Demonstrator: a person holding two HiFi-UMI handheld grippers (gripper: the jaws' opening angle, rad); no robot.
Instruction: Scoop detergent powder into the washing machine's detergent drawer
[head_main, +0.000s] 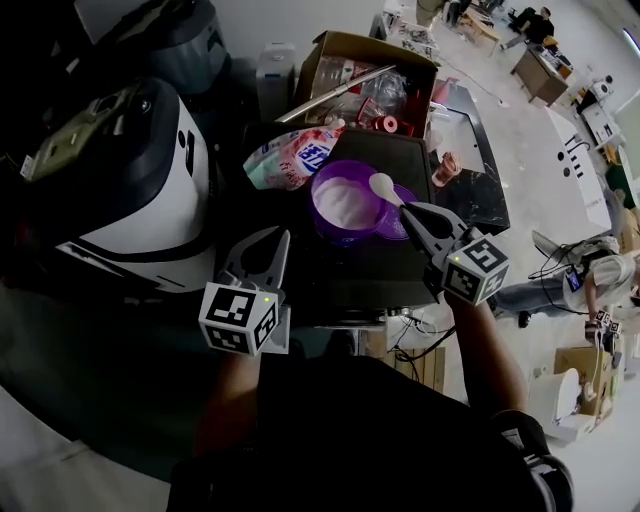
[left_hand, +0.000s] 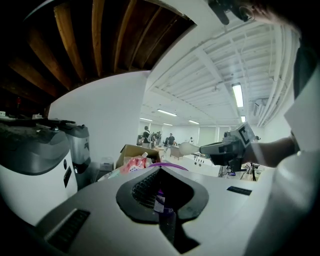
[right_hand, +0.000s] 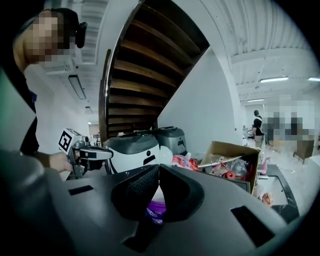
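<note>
White powder (head_main: 345, 203) fills purple tub (head_main: 322, 224), scoop (head_main: 383, 185) at rim.

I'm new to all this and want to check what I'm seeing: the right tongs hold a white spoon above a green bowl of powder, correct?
Not quite. The bowl is purple, not green, as the head view shows. The rest stands: the right tongs hold a white spoon above it, and white powder lies inside.
</note>
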